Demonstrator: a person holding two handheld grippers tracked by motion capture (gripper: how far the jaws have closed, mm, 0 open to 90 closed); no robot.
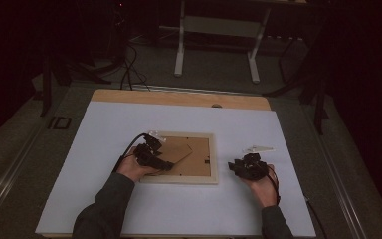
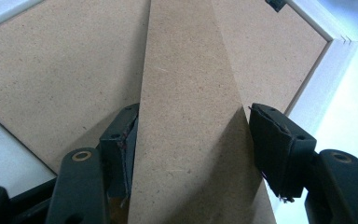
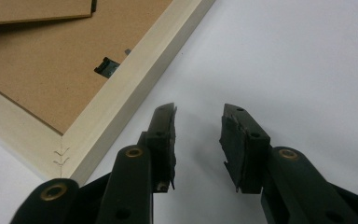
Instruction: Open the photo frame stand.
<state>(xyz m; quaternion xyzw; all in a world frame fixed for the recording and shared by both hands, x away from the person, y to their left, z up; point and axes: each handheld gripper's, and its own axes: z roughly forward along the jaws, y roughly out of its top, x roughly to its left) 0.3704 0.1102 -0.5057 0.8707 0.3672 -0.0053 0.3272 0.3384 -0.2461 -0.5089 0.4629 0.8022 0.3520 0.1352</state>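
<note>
A wooden table (image 1: 179, 97) is covered by a big white sheet (image 1: 129, 209), and a picture frame (image 1: 214, 159) lies face down on the sheet, near the middle.

Left forearm entering from bottom left of high view, left hand (image 1: 132, 169) holding left gripper (image 1: 154, 159) at centre left, jaws pointing right. Jaws standing apart, pads not pressing. Right forearm entering from bottom right, right hand (image 1: 261, 186) holding right gripper (image 1: 239, 168) at centre right, jaws pointing left, parted, nothing between.
</note>
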